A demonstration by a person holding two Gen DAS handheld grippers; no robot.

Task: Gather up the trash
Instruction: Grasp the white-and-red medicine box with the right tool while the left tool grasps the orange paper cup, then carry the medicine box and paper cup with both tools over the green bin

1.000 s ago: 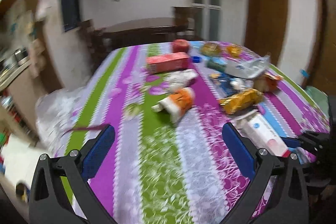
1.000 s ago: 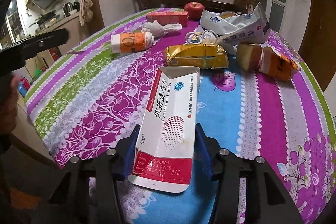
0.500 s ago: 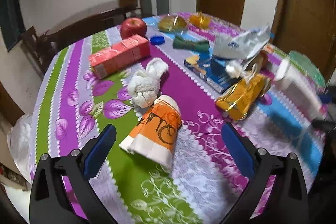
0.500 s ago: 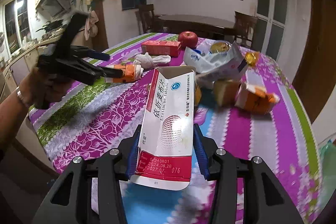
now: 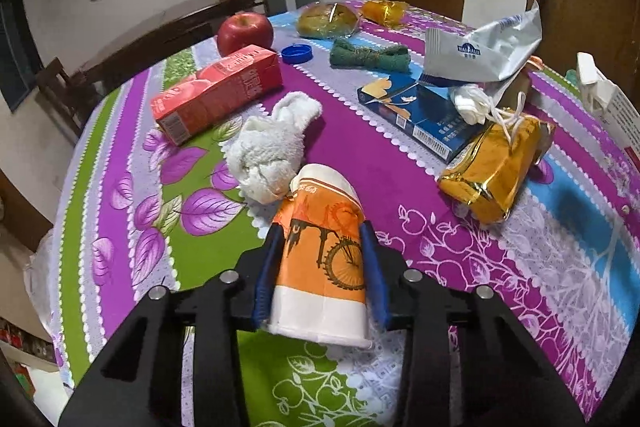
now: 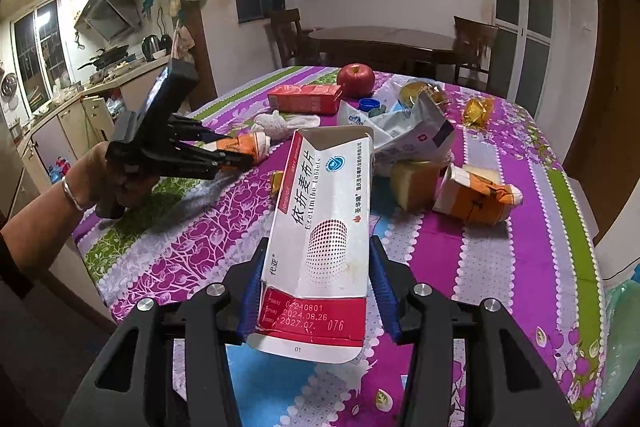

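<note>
My left gripper [image 5: 322, 241] is shut on a crushed orange and white paper cup [image 5: 322, 259] lying on the tablecloth. A crumpled white tissue [image 5: 272, 147] touches the cup's far end. My right gripper [image 6: 316, 259] is shut on an opened white and red medicine box [image 6: 320, 235], held above the table. In the right wrist view the left gripper [image 6: 236, 161] shows at the left, pinching the cup [image 6: 248, 147].
On the striped tablecloth [image 5: 520, 267] lie a red juice carton [image 5: 216, 91], an apple [image 5: 245, 33], a blue bottle cap [image 5: 296, 53], a blue box [image 5: 424, 115], a gold wrapper [image 5: 496, 175], a white bag [image 5: 480, 55], another crushed orange cup [image 6: 476, 199]. Chairs stand behind.
My left gripper moved forward over the table and closed on the orange cup. My right gripper lifted the medicine box off the table and still holds it.
</note>
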